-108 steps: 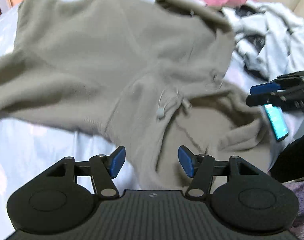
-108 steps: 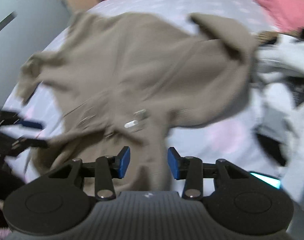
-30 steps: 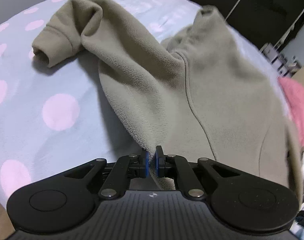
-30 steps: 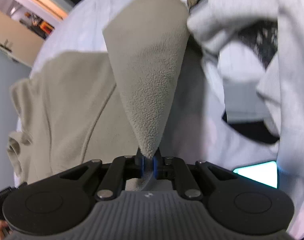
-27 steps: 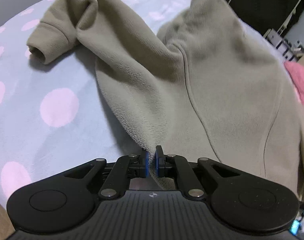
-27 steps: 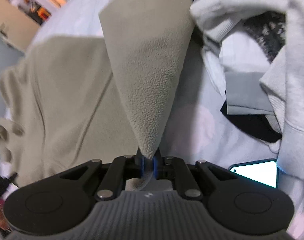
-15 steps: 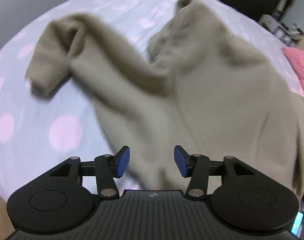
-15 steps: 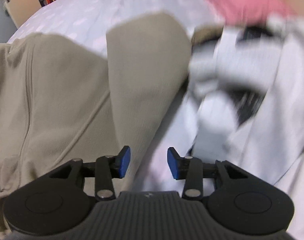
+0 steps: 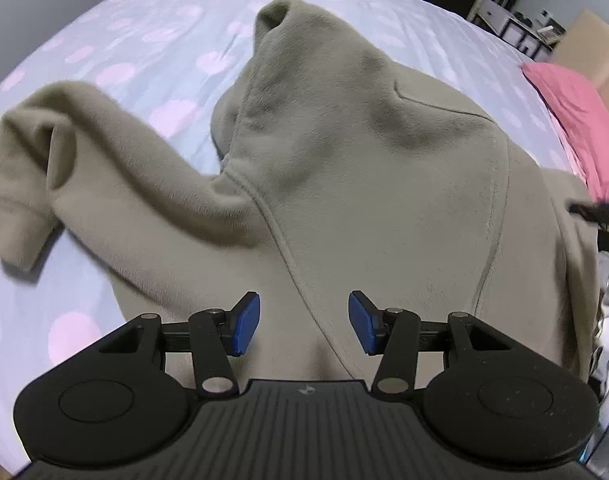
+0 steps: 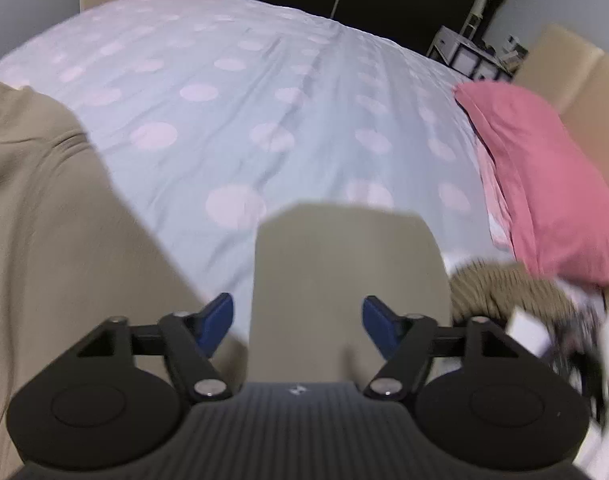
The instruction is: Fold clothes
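The left gripper (image 9: 300, 322) hangs over the near hem of the beige fleece hoodie (image 9: 384, 184), its blue pads apart and pressing on nothing; the fabric lies below the gap, not pinched. The hoodie is spread back-up on the polka-dot bedspread (image 9: 152, 36), and its near edge is cut off behind the gripper's black body. Left of the hoodie's body, one sleeve (image 9: 64, 168) arches out and ends in a cuff folded on itself. The hood (image 9: 288, 16) peaks at the hoodie's far end, its opening in shadow. In the right wrist view the right gripper (image 10: 298, 320) has its jaws opening, pads clear of the cloth; a flat beige panel of the hoodie lies below and beyond the gap, blurred, so its exact part is hard to tell. Right of the hoodie a heap of other clothes (image 10: 544, 320) is smeared by motion and cut off by the frame. Beyond that heap lies a pink pillow (image 10: 544, 168), and the room past the bed is dark.
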